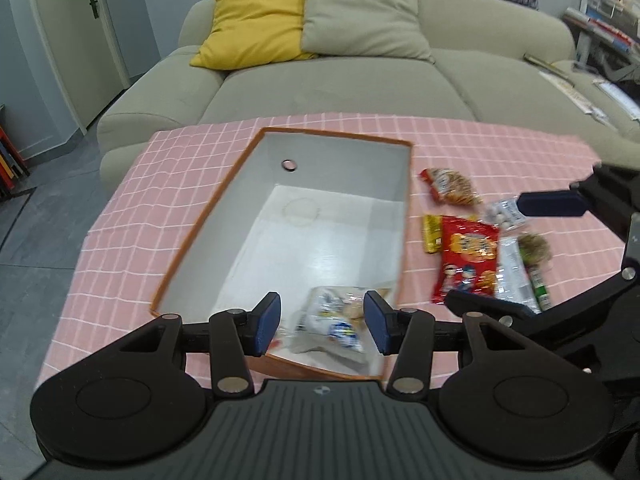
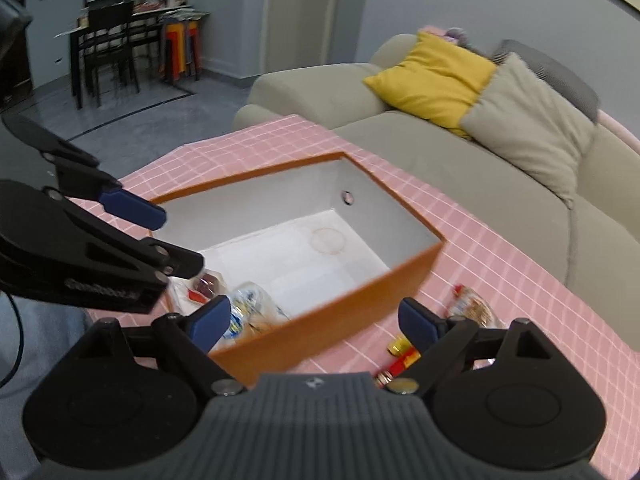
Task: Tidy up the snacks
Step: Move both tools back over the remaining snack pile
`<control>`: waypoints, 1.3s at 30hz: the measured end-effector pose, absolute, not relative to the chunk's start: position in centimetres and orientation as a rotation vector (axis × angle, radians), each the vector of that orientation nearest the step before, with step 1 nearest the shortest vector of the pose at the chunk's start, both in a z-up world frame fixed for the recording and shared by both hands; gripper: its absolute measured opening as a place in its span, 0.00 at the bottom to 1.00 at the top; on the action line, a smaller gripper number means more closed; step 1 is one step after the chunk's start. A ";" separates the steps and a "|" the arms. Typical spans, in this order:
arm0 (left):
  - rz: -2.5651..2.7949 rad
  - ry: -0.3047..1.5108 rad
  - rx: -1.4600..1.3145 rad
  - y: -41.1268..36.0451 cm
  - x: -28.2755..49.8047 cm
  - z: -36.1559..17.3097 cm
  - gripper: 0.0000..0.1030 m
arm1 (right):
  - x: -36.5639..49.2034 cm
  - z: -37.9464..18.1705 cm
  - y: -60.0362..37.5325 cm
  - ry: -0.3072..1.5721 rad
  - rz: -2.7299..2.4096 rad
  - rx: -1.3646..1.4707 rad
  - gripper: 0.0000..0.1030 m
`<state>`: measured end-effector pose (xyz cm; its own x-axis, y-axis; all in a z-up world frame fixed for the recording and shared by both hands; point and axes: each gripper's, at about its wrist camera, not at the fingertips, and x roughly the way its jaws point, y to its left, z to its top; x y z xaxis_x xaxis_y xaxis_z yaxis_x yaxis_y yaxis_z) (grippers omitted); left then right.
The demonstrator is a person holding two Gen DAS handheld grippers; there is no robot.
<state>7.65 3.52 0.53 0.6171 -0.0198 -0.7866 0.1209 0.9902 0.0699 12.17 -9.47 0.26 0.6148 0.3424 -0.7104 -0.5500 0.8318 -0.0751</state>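
An orange box (image 1: pixel 404 216) with a white inside stands on the pink checked tablecloth (image 1: pixel 160 184). Clear snack packets (image 1: pixel 340 320) lie in its near corner. My left gripper (image 1: pixel 322 324) hovers open over them, nothing between its blue pads. To the right of the box lie a large red bag (image 1: pixel 466 260), a yellow packet (image 1: pixel 432 234), an orange-red packet (image 1: pixel 450 186), a packet of white balls (image 1: pixel 502 214) and a silver packet (image 1: pixel 514 276). My right gripper (image 1: pixel 486 252) hangs open above these. In the right wrist view my right gripper (image 2: pixel 314 320) is wide open over the box (image 2: pixel 360 300) wall.
A beige sofa (image 1: pixel 340 84) with a yellow cushion (image 1: pixel 252 24) and a beige cushion stands just behind the table. A dark dining table with chairs (image 2: pixel 108 48) and a door (image 2: pixel 304 8) are farther off. The tablecloth drops at the left edge to grey floor (image 1: pixel 48 224).
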 end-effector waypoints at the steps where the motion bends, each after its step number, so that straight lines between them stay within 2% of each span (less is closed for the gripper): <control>1: -0.081 0.895 0.111 3.2 7.3 0.4 0.55 | 11.8 0.1 -10.2 0.744 0.501 -0.291 0.85; 12: -0.132 0.853 -0.022 -0.7 3.9 -1.9 0.57 | 8.0 -2.7 -17.2 0.733 0.291 -0.133 0.85; 25: -0.266 0.927 -0.059 -5.0 3.8 -6.5 0.57 | 5.8 -7.9 -22.0 0.794 0.141 -0.117 0.82; 31: -0.265 0.949 -0.060 -5.7 5.1 -7.9 0.57 | 6.6 -9.4 -23.5 0.849 0.117 -0.090 0.74; 39: -0.303 0.922 -0.001 -8.3 8.7 -8.4 0.76 | 9.9 -9.9 -24.9 0.850 0.111 -0.092 0.70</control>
